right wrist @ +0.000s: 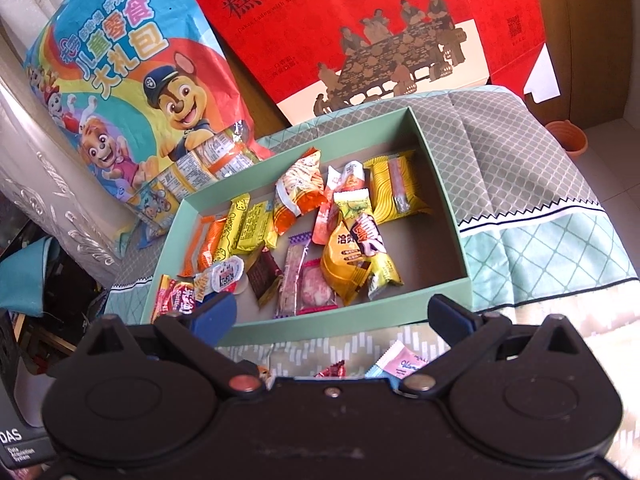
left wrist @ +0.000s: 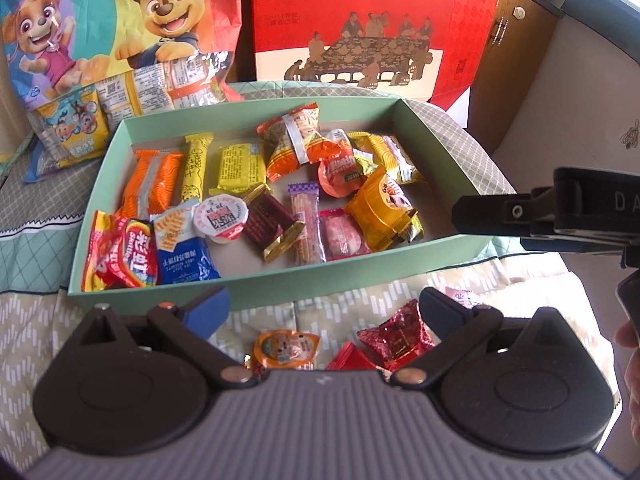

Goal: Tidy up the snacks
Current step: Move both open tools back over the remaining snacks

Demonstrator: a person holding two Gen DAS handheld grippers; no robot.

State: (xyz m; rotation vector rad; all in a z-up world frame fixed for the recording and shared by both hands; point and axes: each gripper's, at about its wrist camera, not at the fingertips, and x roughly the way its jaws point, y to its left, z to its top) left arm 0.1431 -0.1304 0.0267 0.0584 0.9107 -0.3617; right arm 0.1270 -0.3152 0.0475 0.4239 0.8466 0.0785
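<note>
A pale green box [left wrist: 280,286] lies on the patterned cloth and holds several wrapped snacks, among them a yellow pouch [left wrist: 380,208] and a jelly cup [left wrist: 220,220]. In front of the box, loose on the cloth, lie an orange jelly cup [left wrist: 286,350] and a red wrapped candy [left wrist: 396,336]. My left gripper [left wrist: 324,308] hovers open above them, with nothing between its blue pads. In the right wrist view my right gripper [right wrist: 332,316] stands open and empty at the green box's [right wrist: 440,200] near wall. A pink and blue packet [right wrist: 400,362] lies just below it.
A big cartoon-dog snack bag [left wrist: 100,32] and a red gift box [left wrist: 360,20] stand behind the green box. Small packets [left wrist: 72,136] lie at the bag's foot. A black finger of the right gripper [left wrist: 492,216] juts in from the right. An orange pot [right wrist: 568,138] sits on the floor.
</note>
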